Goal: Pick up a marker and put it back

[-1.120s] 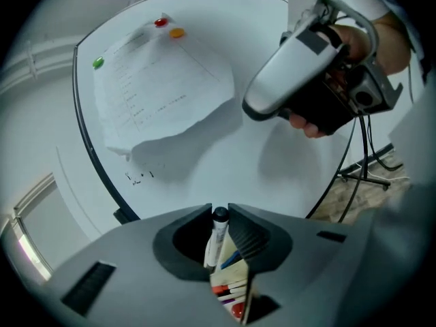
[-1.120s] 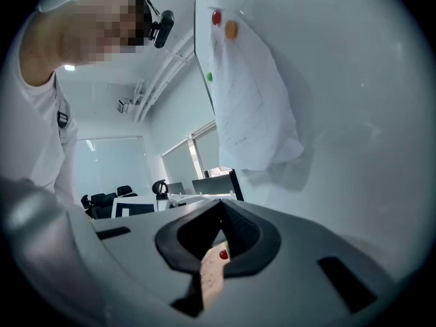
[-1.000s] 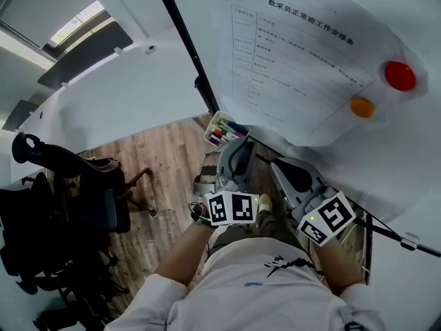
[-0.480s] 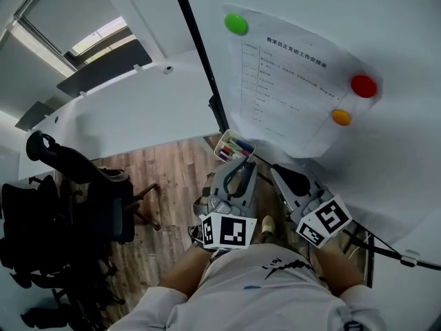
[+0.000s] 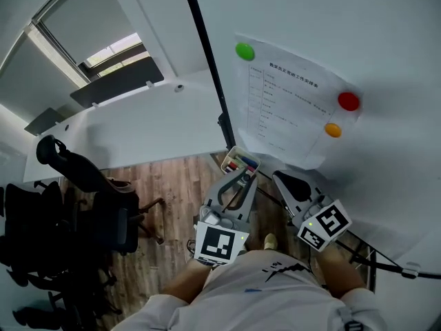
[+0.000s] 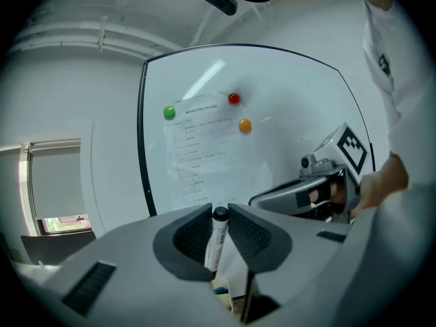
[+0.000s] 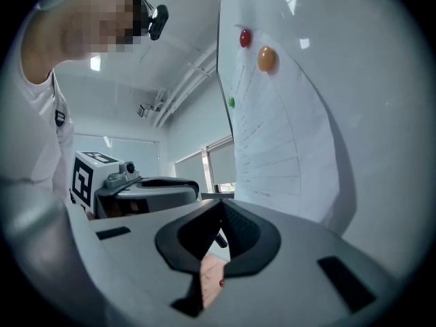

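Observation:
In the left gripper view my left gripper (image 6: 219, 213) is shut on a white marker (image 6: 216, 242) with a black cap, held upright between the ribbed pads. From the head view the left gripper (image 5: 242, 176) points up at a small tray (image 5: 239, 162) fixed to the whiteboard's lower edge, with several coloured markers in it. The tips are just below the tray. My right gripper (image 5: 278, 178) hangs to the right of it, jaws together and holding nothing. Its own view shows the right gripper (image 7: 221, 208) shut, beside the whiteboard.
A printed sheet (image 5: 289, 109) hangs on the whiteboard under green (image 5: 244, 50), red (image 5: 349, 101) and orange (image 5: 333, 129) magnets. A black office chair (image 5: 83, 205) stands at the left on the wood floor (image 5: 172, 185). A stand leg (image 5: 389, 269) runs at lower right.
The head view has swung upward, so the sheet and magnets sit lower in frame. The left gripper has tipped more steeply toward the tray, still gripping the marker. The right gripper has hardly moved.

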Demonstrator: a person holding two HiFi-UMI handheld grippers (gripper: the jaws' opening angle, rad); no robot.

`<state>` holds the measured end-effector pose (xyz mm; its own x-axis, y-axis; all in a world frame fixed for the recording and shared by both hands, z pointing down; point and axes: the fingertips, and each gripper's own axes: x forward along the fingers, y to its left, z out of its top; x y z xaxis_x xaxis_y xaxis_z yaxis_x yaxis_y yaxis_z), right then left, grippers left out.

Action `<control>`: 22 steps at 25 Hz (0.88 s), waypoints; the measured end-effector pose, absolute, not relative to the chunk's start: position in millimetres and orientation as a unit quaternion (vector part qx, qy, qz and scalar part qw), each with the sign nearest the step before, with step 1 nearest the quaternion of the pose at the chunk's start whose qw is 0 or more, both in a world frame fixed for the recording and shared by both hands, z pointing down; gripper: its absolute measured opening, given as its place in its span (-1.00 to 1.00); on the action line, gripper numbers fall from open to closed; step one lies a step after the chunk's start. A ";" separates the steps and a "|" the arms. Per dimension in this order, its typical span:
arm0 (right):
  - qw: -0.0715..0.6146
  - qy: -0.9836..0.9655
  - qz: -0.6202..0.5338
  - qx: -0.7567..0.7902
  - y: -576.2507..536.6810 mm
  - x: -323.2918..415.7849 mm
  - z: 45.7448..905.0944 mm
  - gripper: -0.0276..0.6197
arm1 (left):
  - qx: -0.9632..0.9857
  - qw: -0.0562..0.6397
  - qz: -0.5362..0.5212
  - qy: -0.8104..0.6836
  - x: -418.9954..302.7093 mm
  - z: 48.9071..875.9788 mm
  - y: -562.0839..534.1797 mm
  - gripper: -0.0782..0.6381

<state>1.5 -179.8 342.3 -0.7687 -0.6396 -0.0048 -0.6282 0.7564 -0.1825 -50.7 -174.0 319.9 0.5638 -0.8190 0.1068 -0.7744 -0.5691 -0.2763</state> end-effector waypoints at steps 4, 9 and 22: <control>0.036 0.939 -0.077 -0.335 -180.2 -1.3 334.7 -0.88 | -0.880 0.095 -0.086 0.457 -54.6 305.8 -173.6 -0.56; 0.037 0.940 -0.068 -0.334 -183.2 -1.8 326.9 -0.88 | -0.877 0.060 -0.057 0.473 -62.2 299.5 -177.5 -0.56; 0.028 0.941 -0.057 -0.331 -180.4 -9.8 321.8 -0.88 | -0.881 0.037 -0.036 0.470 -66.0 299.7 -179.0 -0.56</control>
<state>-9.8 -180.4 321.8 -0.7790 -0.6268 -0.0143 -0.6205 0.7740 -0.1262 -66.0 -179.0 299.7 0.5554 -0.8311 0.0284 -0.8258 -0.5552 -0.0985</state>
